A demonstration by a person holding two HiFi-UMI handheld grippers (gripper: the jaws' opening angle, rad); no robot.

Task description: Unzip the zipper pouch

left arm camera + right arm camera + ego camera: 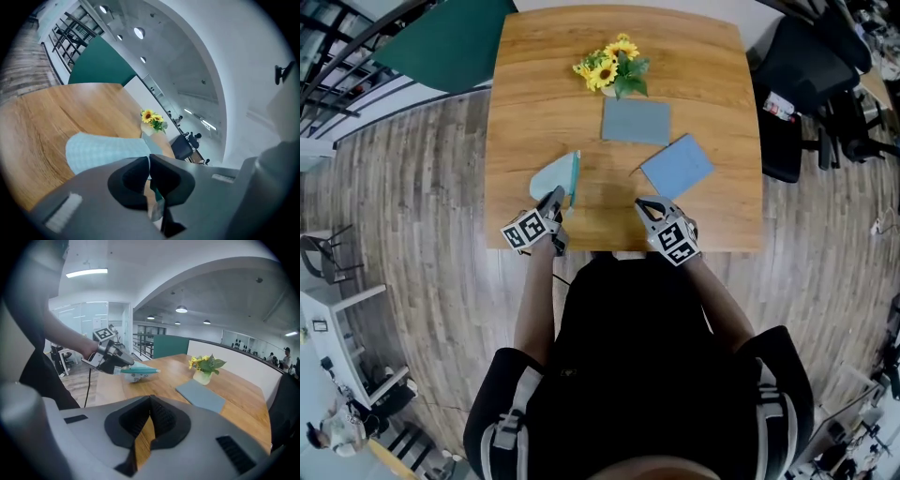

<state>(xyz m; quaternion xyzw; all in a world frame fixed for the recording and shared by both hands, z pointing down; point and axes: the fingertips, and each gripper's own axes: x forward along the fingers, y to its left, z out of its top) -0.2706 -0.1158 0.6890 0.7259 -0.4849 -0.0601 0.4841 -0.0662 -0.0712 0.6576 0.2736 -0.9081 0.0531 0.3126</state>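
Looks to me like the real unzipping hasn't started. The zipper pouch (553,178) is over the near-left part of the bench (712,75), teal zipper edge up and closed as far as I can tell. Your left hand-held gripper (560,197) is clamped tight on the pouch's near end at that teal edge, and your right hand-held gripper (643,203) is pinched together on nothing, well apart from it, so the whole pull is left.
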